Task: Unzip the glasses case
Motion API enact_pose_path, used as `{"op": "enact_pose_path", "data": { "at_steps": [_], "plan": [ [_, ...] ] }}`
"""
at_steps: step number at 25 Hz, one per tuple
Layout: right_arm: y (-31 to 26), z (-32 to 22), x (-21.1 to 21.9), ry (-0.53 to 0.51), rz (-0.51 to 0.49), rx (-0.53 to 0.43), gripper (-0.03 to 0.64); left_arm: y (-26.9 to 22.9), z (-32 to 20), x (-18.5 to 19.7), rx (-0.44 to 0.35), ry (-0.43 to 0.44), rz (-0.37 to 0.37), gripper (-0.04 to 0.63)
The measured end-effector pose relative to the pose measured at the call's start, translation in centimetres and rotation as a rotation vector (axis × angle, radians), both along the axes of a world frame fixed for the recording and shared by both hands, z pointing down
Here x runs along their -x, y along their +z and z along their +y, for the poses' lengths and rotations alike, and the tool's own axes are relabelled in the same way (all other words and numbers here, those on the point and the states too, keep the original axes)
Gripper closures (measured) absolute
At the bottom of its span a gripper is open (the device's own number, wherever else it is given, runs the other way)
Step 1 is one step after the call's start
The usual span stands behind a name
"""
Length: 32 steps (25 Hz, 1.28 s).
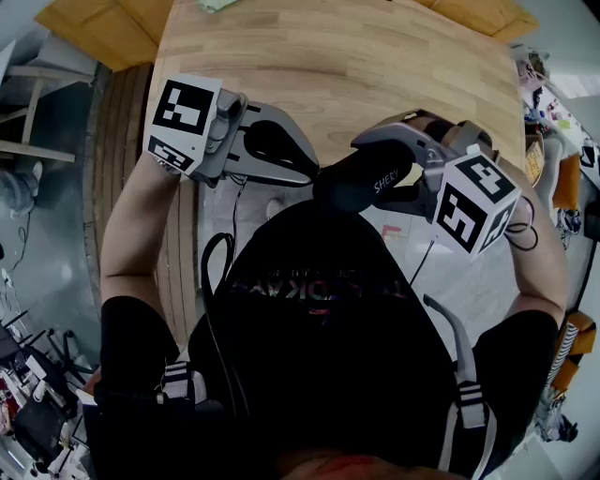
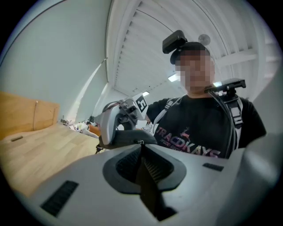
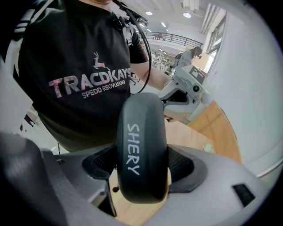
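Observation:
A black hard glasses case (image 1: pixel 361 178) printed SHERY is held in the air over the near edge of the wooden table (image 1: pixel 347 66), close to my chest. My right gripper (image 1: pixel 398 183) is shut on it; in the right gripper view the case (image 3: pixel 141 145) stands lengthwise between both pads. My left gripper (image 1: pixel 305 173) comes in from the left and meets the case's left end. In the left gripper view its jaws (image 2: pixel 141 148) are pressed together, with a small metal zipper pull (image 2: pixel 141 142) pinched at their tip against the case's edge (image 2: pixel 130 137).
A small pale green thing (image 1: pixel 216 5) lies at the table's far edge. Orange-brown panels (image 1: pixel 94 33) stand behind the table on the left. Cluttered shelves (image 1: pixel 553 112) are at the right. My black shirt (image 1: pixel 319 309) fills the view just below both grippers.

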State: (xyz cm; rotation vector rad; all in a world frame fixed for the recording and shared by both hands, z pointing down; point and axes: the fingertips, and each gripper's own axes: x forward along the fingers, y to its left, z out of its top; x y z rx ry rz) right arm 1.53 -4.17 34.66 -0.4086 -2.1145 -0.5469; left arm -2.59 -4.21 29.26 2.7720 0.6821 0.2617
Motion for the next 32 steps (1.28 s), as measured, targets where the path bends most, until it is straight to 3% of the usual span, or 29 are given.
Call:
{"op": "enact_pose_path", "data": {
  "at_steps": [3, 8, 14, 20, 24, 28, 32],
  "plan": [
    [0.2, -1.2, -0.3, 0.038, 0.007, 0.003, 0.256, 0.8, -1.5, 0.0, -0.109, -0.126, -0.053, 0.561],
    [1.8, -3.6, -1.0, 0.119, 0.012, 0.048, 0.261, 3.7, -4.2, -0.2, -0.358, -0.342, -0.206, 0.565],
    [3.6, -5.2, -1.4, 0.158, 0.025, 0.108, 0.264, 6.1, -6.0, -0.3, -0.507, -0.443, -0.331, 0.568],
    [5.1, -6.7, -1.6, 0.216, 0.026, 0.184, 0.264, 7.3, -7.3, 0.1, -0.597, -0.531, -0.409, 0.574],
    [5.9, -7.8, -1.9, 0.305, 0.011, 0.244, 0.264, 7.7, -7.3, 0.4, -0.585, -0.565, -0.421, 0.584],
    [7.1, -9.3, -1.8, 0.387, 0.03, 0.23, 0.264, 8.7, -8.0, 0.3, -0.605, -0.593, -0.47, 0.584],
    [8.2, -10.5, -1.4, 0.533, 0.055, 0.245, 0.264, 10.2, -8.1, -0.4, -0.618, -0.621, -0.512, 0.584]
  ]
}}
